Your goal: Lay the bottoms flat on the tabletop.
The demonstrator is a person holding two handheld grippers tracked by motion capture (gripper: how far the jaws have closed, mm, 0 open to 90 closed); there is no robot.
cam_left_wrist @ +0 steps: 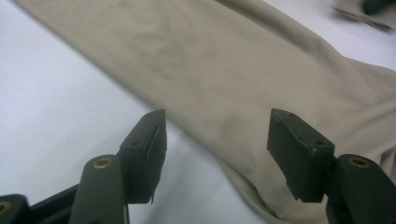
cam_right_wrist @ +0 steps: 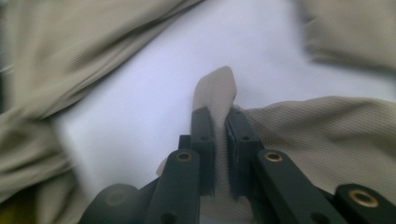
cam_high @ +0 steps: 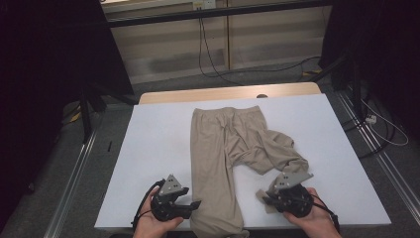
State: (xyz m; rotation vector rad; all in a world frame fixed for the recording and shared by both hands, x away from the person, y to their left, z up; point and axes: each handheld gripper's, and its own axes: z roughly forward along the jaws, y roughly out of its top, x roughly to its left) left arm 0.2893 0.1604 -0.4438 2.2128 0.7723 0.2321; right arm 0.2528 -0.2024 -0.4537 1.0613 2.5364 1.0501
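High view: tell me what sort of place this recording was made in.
Probably a lab or recording studio, not a home. A white table stands between metal floor rails, black curtains hang at the sides, and loose cables trail over the grey floor. Beige trousers lie on the table.

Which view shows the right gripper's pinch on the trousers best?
The right gripper view: the right gripper has its jaws shut on a fold of the trousers, cloth poking out between them. The high view shows that gripper from above at the crumpled leg's end, the pinch itself small. The left gripper view shows the straight leg.

Open claw over beige trousers
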